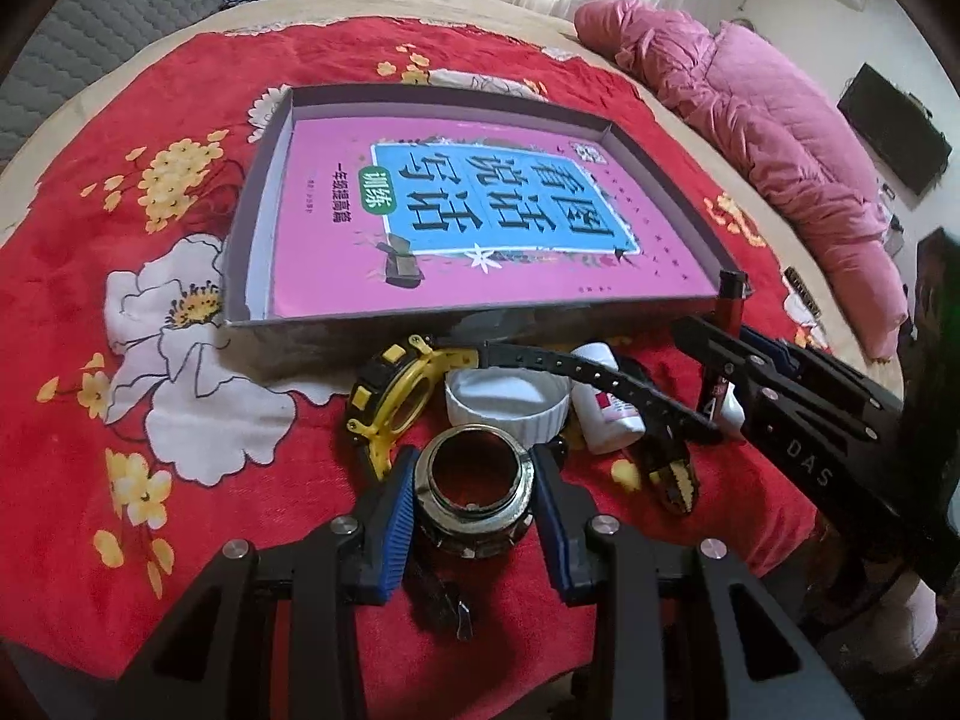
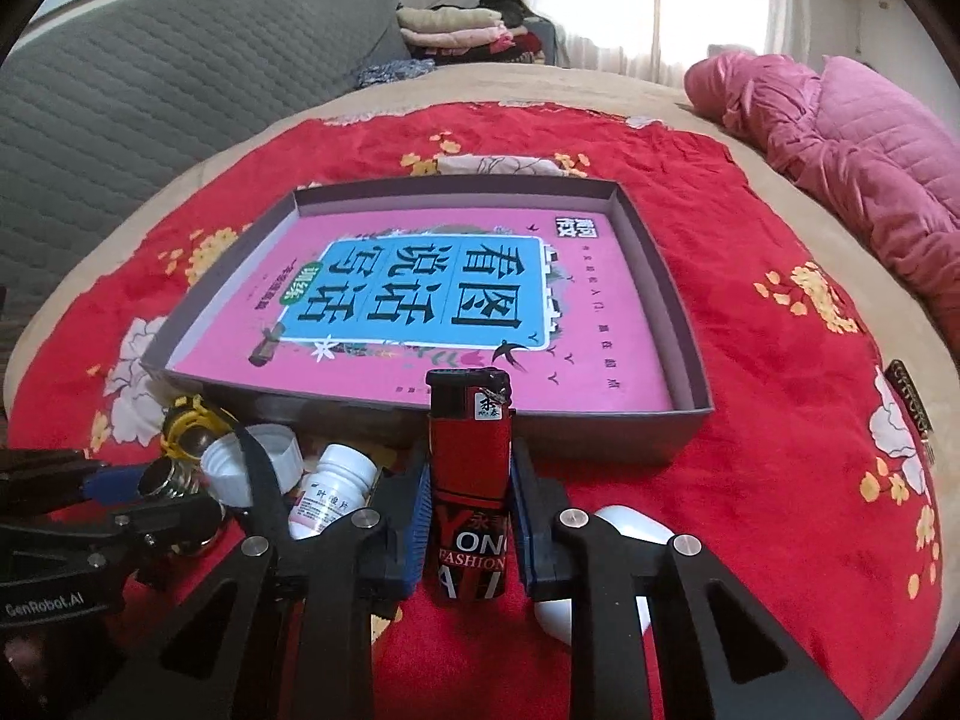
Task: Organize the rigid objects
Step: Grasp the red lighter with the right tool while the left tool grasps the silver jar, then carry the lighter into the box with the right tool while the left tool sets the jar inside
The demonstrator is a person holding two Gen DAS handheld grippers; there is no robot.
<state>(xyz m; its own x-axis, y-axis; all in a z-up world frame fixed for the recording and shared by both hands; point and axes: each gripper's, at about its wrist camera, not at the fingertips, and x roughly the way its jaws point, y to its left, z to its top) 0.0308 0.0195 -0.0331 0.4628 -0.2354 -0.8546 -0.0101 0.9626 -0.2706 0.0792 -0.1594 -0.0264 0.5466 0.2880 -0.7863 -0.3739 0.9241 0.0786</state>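
A shallow grey box [image 1: 240, 228] [image 2: 678, 300] lies on the red floral cloth with a pink book [image 1: 480, 222] [image 2: 456, 300] flat inside. My left gripper [image 1: 474, 498] is shut on a metal threaded ring [image 1: 474, 495], just in front of the box. My right gripper [image 2: 469, 504] is shut on an upright red lighter [image 2: 469, 474], which also shows in the left wrist view [image 1: 727, 306]. Beside them lie a yellow and black watch [image 1: 390, 396] [image 2: 186, 420], a white cap [image 1: 510, 399] [image 2: 252, 462] and a white pill bottle [image 1: 606, 402] [image 2: 333, 492].
A white rounded case [image 2: 630, 540] lies under my right gripper. Black and yellow pliers [image 1: 672, 468] lie by the bottle. A pink quilted jacket [image 1: 750, 120] [image 2: 840, 138] sits at the bed's right side. A grey headboard [image 2: 150, 78] and folded clothes [image 2: 456, 24] are behind.
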